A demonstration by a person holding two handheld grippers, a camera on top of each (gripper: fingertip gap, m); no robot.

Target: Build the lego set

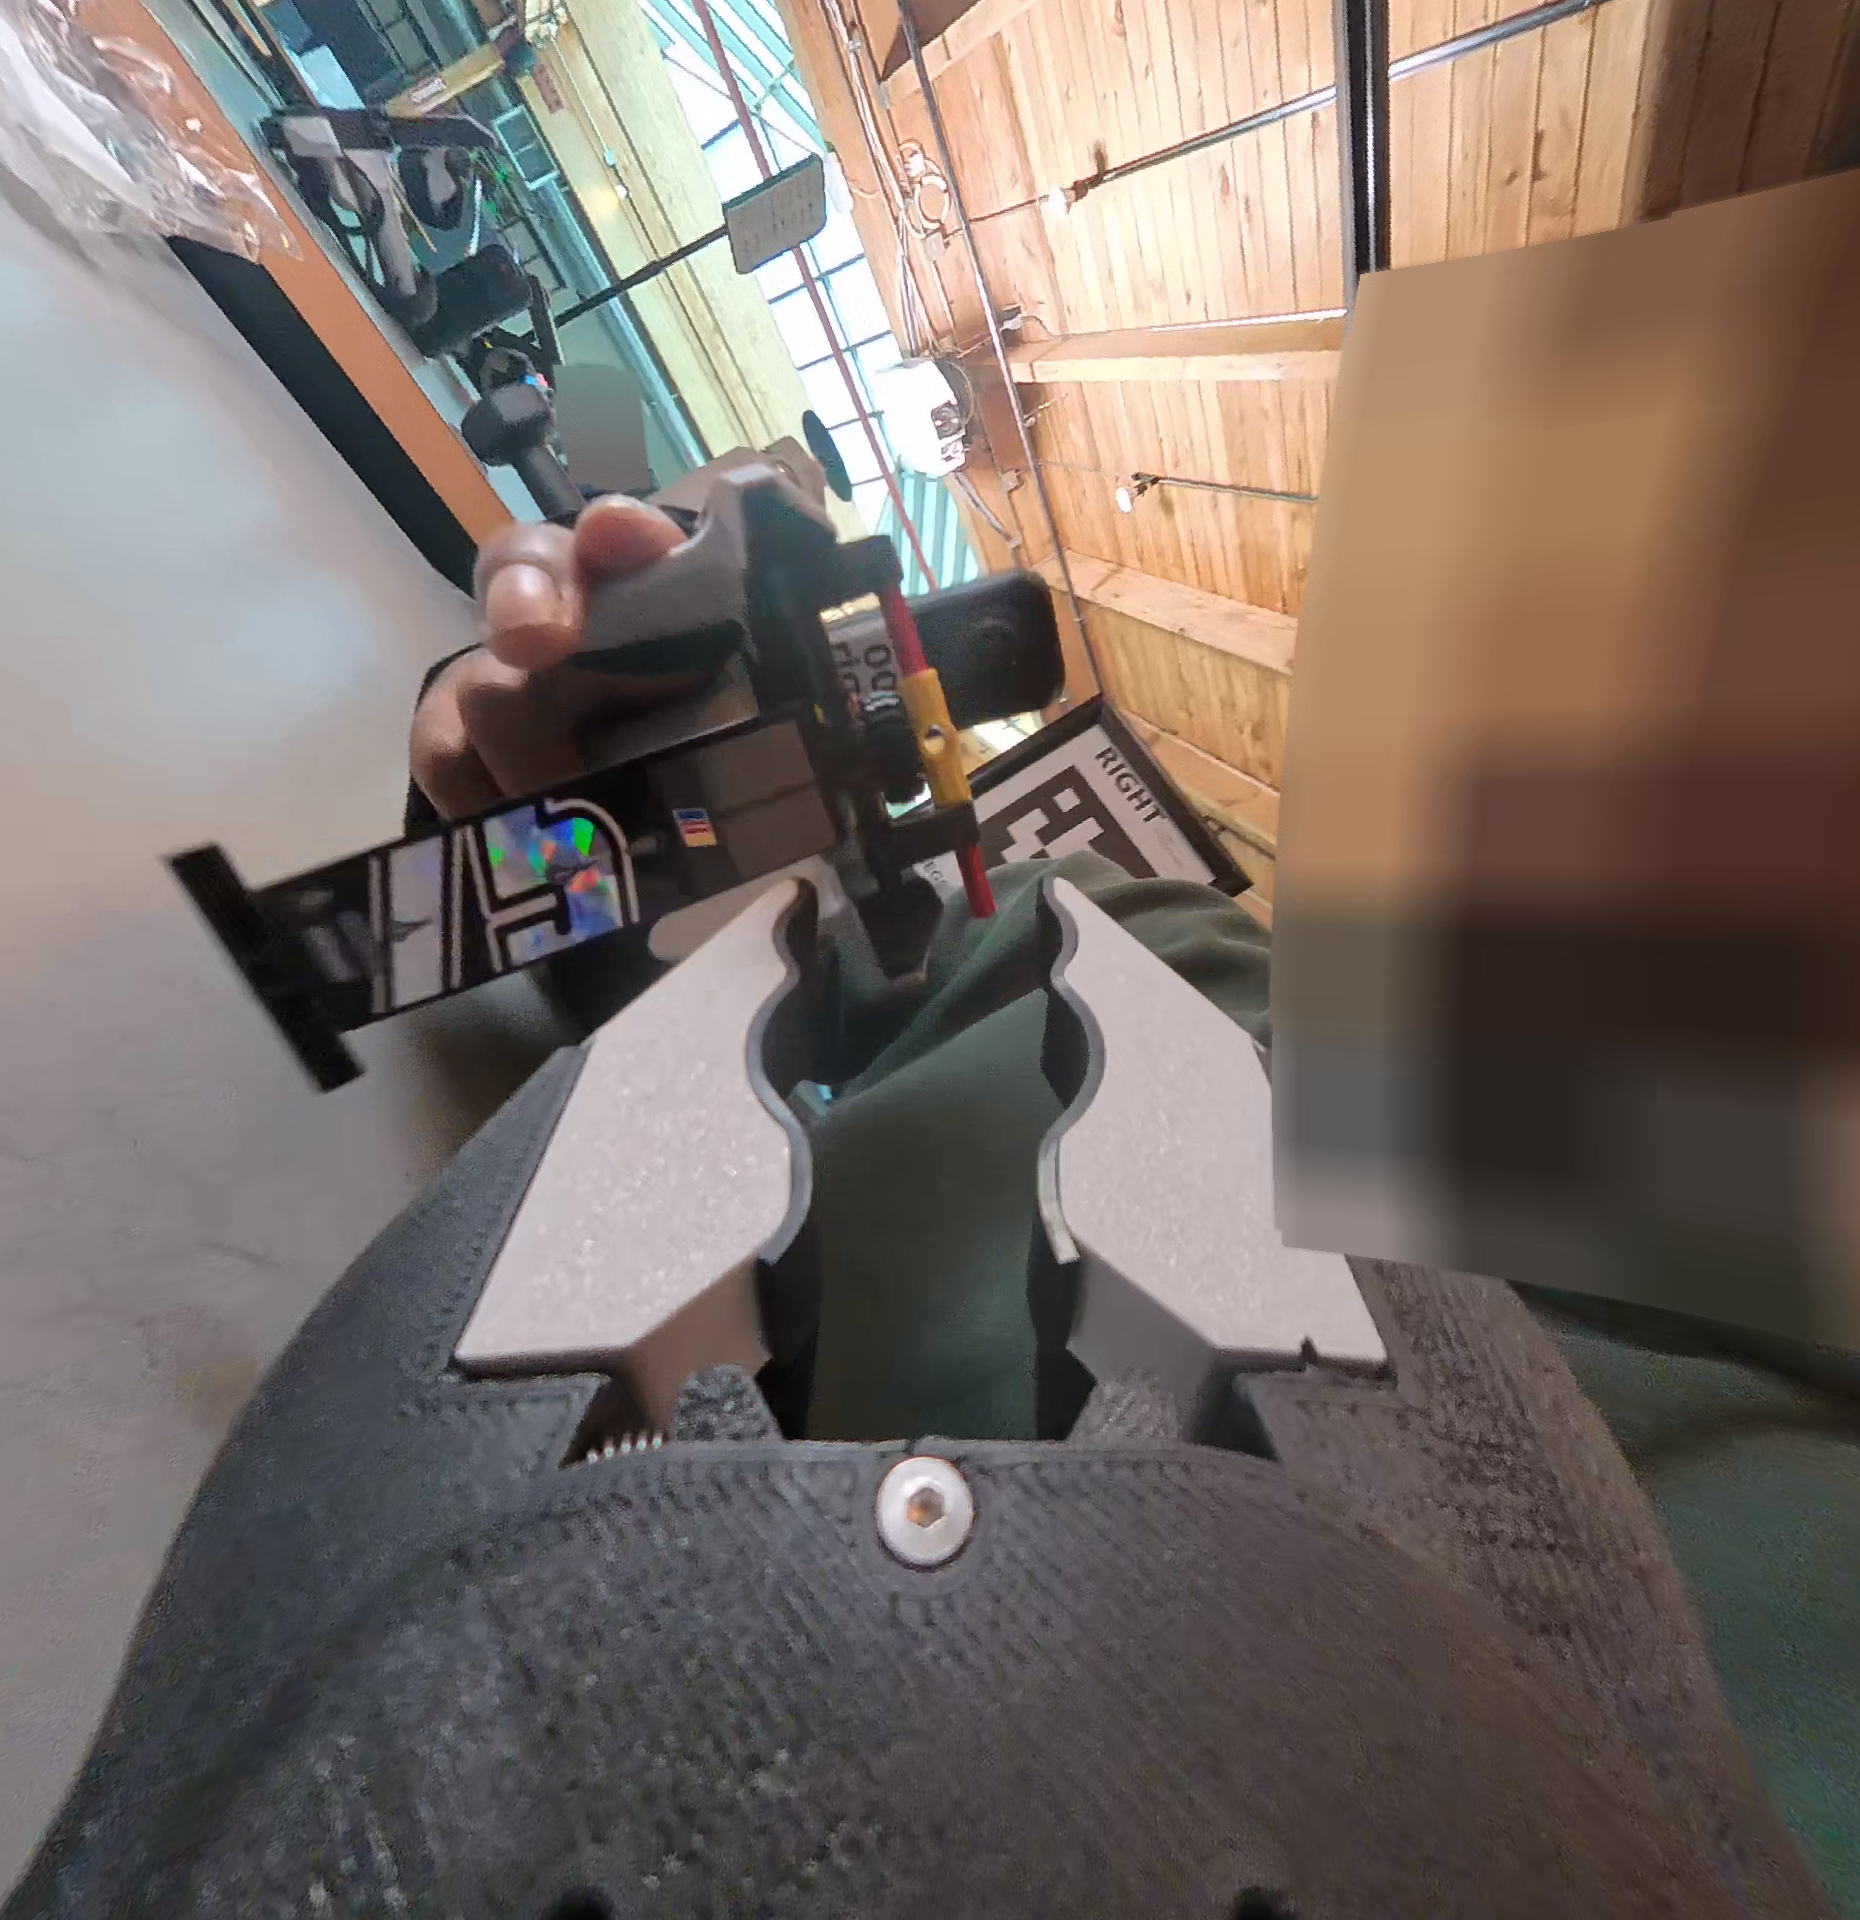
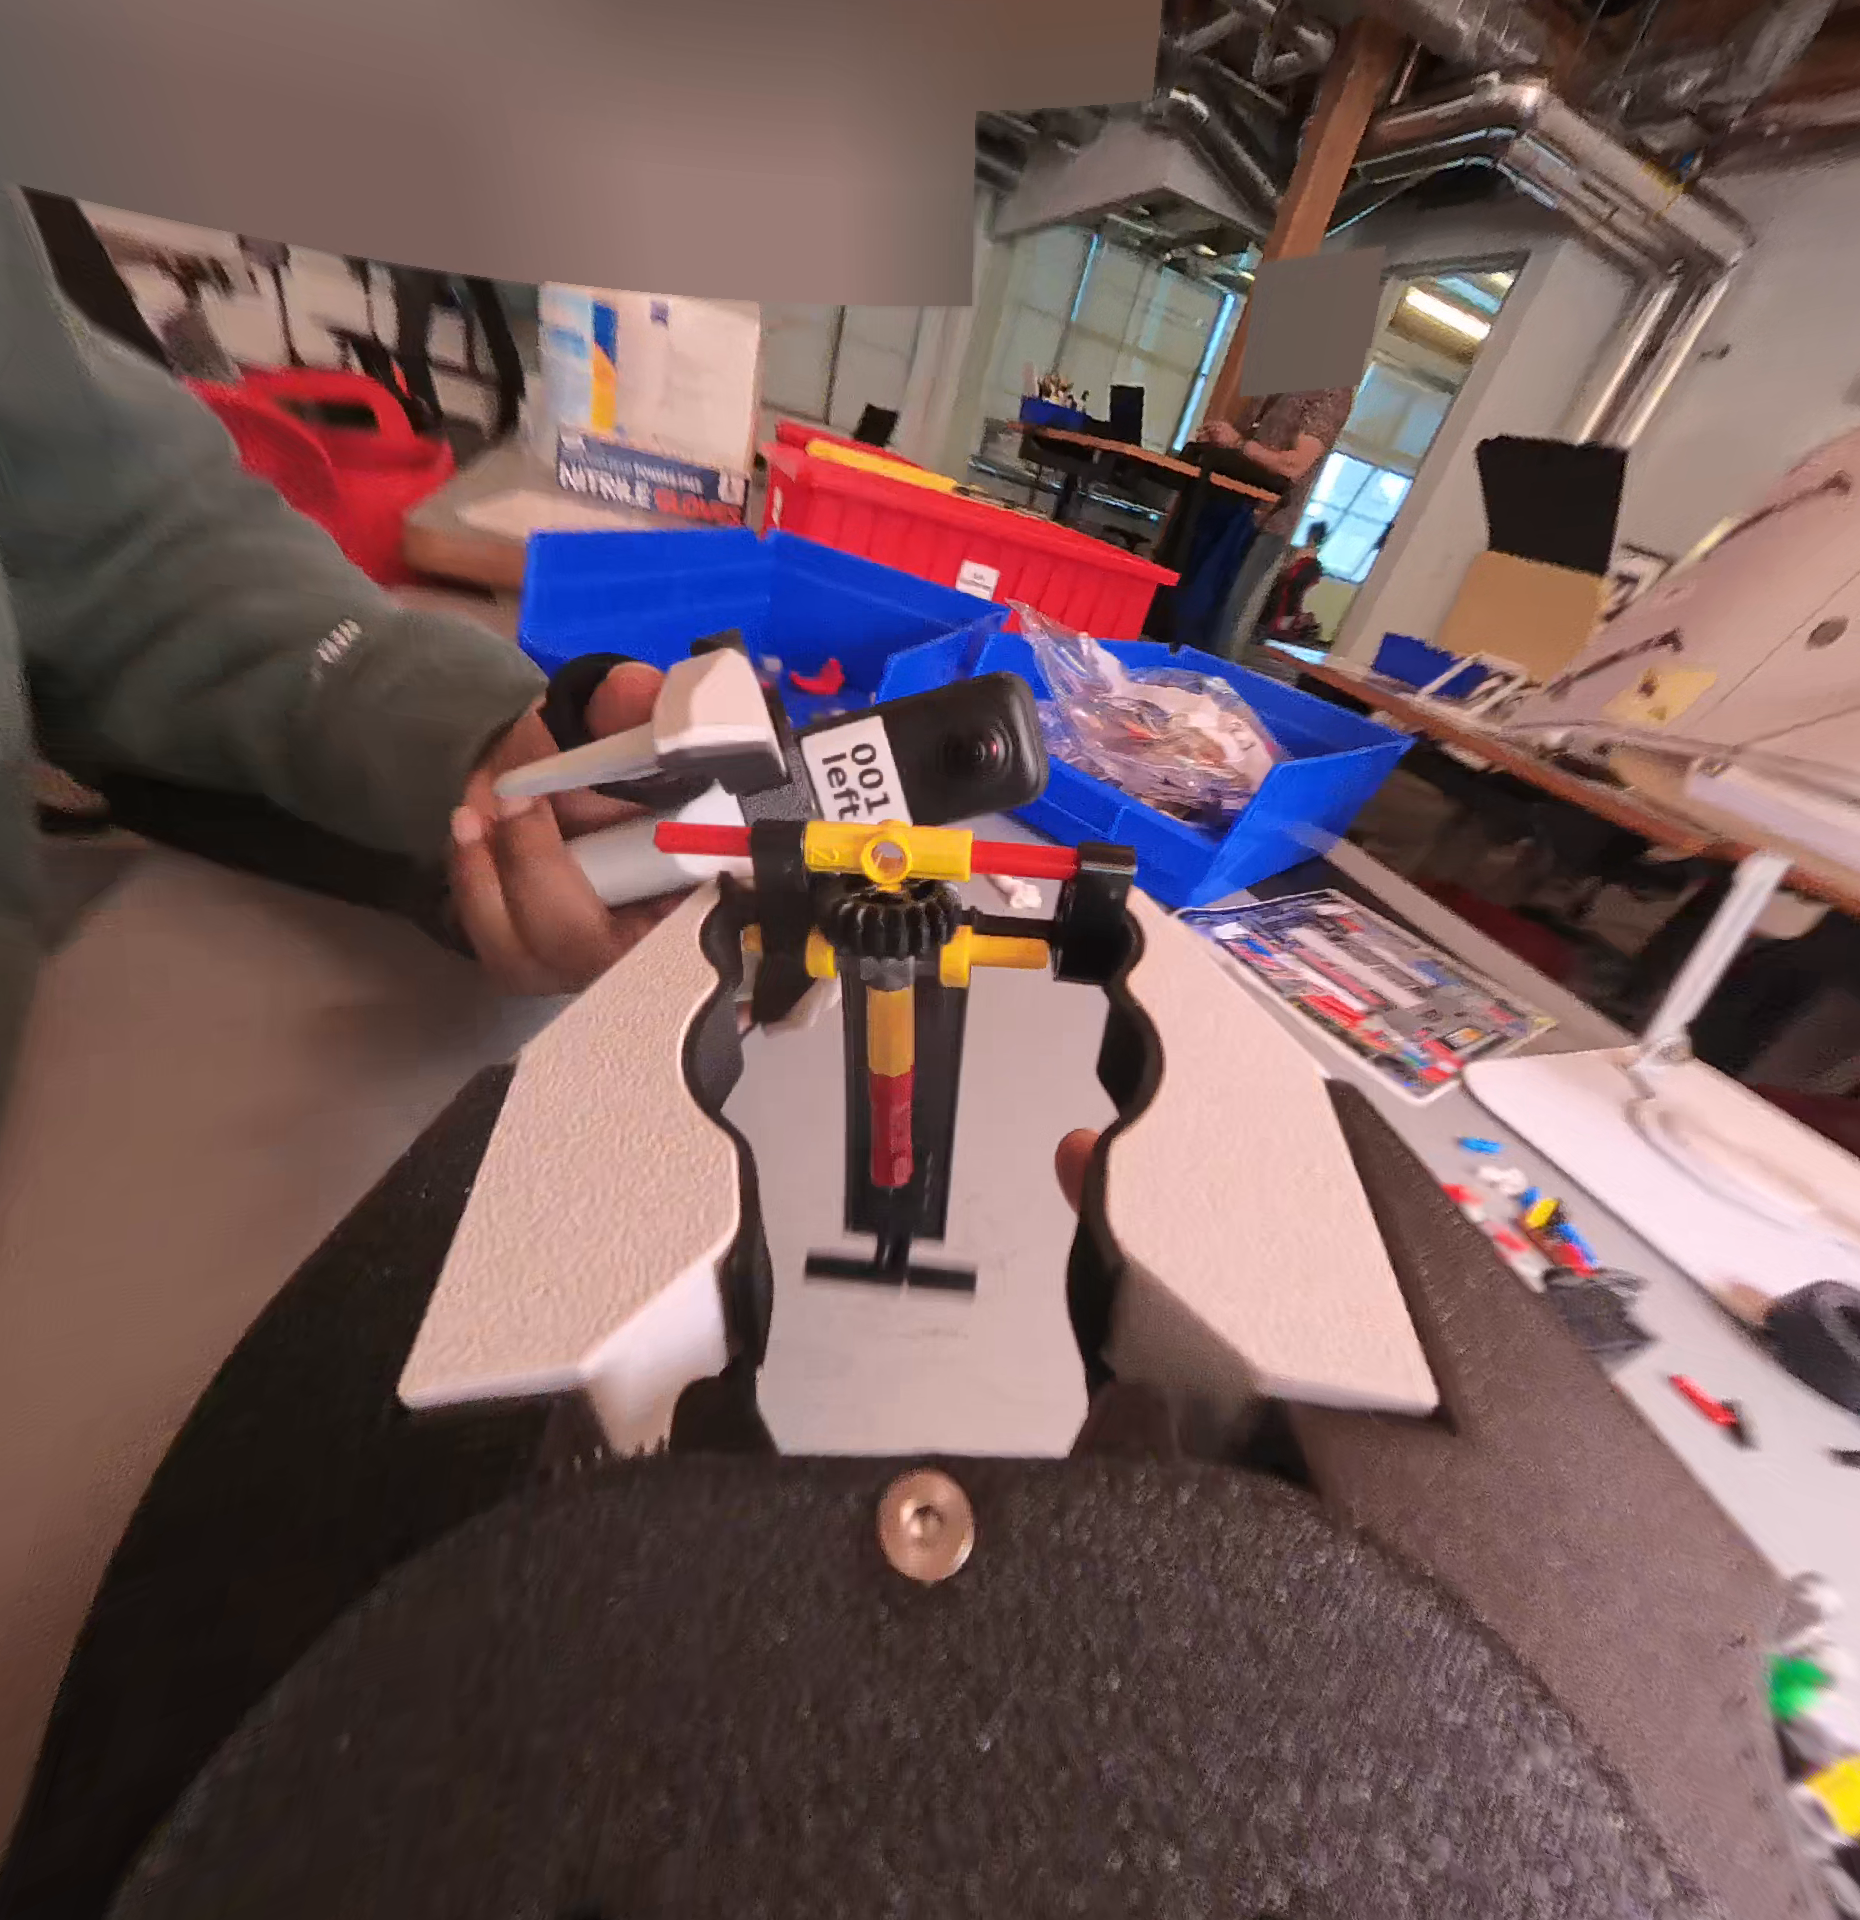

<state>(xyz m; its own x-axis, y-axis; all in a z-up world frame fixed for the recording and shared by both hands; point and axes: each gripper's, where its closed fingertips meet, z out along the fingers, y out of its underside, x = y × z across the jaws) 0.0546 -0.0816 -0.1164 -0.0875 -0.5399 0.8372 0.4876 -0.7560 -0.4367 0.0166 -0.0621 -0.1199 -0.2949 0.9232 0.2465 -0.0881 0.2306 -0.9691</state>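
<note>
Right tool (image 2: 910,997) clamped on lego assembly (image 2: 895,1039), held up above tabletop (image 2: 230,1039). Left tool (image 1: 921,925) apart, empty, just beside assembly (image 1: 884,790). Mid-build judged; next piece needed from loose parts (image 2: 1528,1226), right, or far blue bin (image 2: 1269,790).

small loose bricks (image 2: 1528,1226) on table too blurry to tell apart; stuff inside clear bag (image 2: 1144,717) can't be made out; lego build (image 1: 895,790) partly hidden behind left gripper's fingers (image 1: 677,1091)

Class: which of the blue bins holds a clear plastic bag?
The right blue bin, nearest the booklet; the bag sits inside it. The left bin shows no bag.
</note>
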